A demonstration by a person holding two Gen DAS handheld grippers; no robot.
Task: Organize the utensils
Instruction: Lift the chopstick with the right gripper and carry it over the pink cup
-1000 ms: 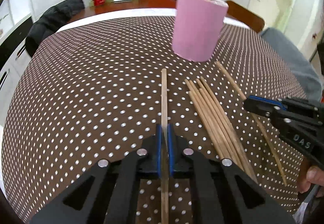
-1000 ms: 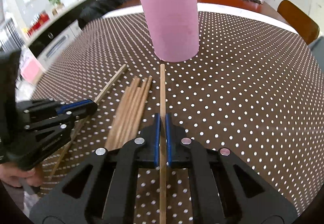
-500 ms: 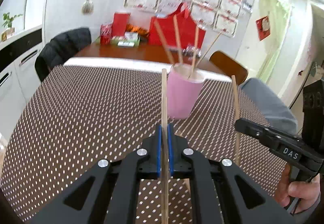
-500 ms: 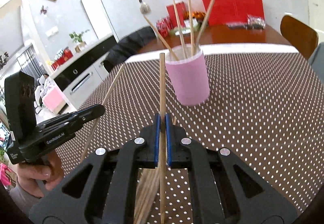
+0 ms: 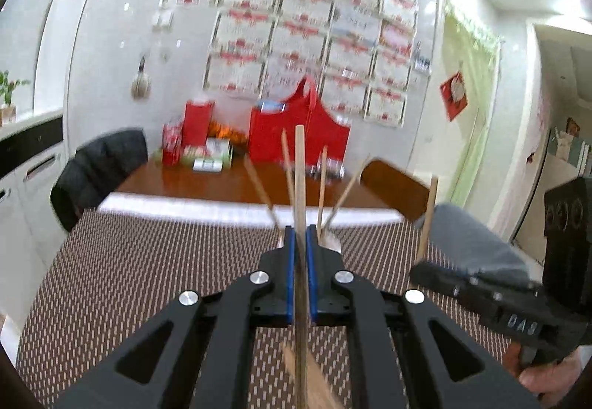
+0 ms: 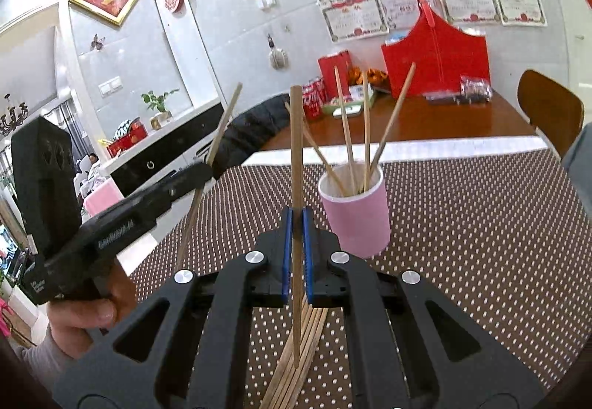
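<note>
My left gripper (image 5: 300, 235) is shut on a wooden chopstick (image 5: 299, 179) held upright above the table. My right gripper (image 6: 296, 220) is shut on another chopstick (image 6: 296, 150), also upright. The pink cup (image 6: 355, 213) stands just right of the right gripper and holds several chopsticks (image 6: 366, 135). In the left wrist view the cup is mostly hidden behind the fingers; only its sticks (image 5: 322, 175) show. A bundle of loose chopsticks (image 6: 296, 361) lies on the dotted tablecloth (image 6: 481, 231) below the right gripper. Each gripper shows in the other's view: the right one (image 5: 421, 272), the left one (image 6: 201, 174).
A wooden side table (image 6: 425, 120) behind holds a red bag (image 6: 436, 57) and boxes. A brown chair (image 6: 547, 105) stands at the far right. A black jacket (image 5: 96, 164) hangs over a chair at the left. White cabinets (image 6: 166, 150) line the left side.
Both grippers have lifted their chopsticks off the table and tilted them upright. The views now look higher, toward the wall, and the cup sits closer under the left gripper.
</note>
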